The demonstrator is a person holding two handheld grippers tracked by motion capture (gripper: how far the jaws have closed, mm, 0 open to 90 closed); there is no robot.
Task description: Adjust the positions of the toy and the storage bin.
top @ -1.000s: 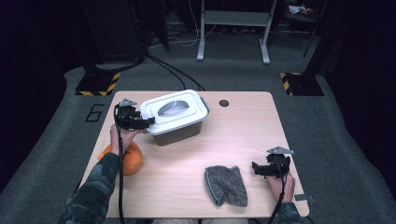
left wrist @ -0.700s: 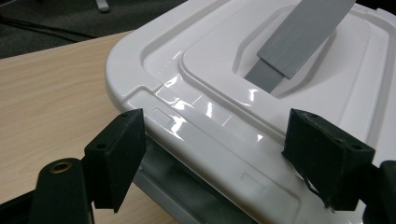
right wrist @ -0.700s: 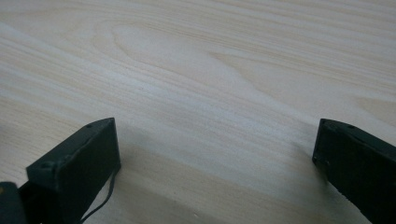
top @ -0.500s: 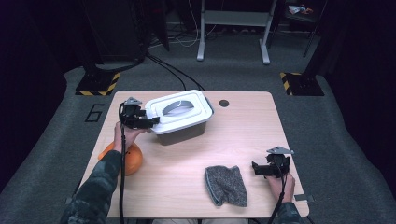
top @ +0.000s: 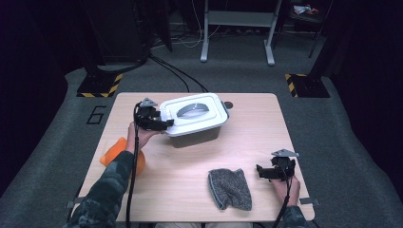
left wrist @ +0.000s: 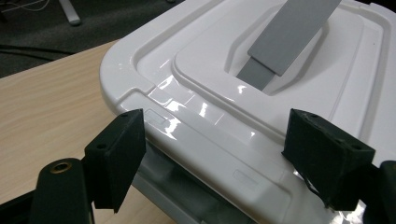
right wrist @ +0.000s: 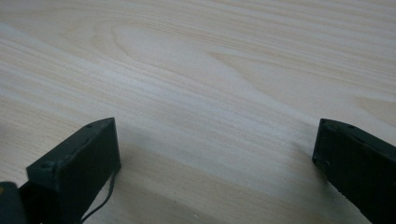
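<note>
My left gripper at near-left edge of white box lid, fingers spread, straddling rim, not clamping; set to lift lid, I judge. Box sits far-centre on table. Right gripper parked beside grey cloth, fingers released, empty.

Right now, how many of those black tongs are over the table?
2: the left tongs open at the white lidded box's edge, the right tongs open near the grey cloth.

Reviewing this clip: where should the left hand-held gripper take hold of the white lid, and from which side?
Probably the lid's protruding short-end rim, approached level from the box's left end, where the left hand-held gripper already brackets it with open jaws. The rim overhangs the box wall, so one jaw could slip beneath.
</note>
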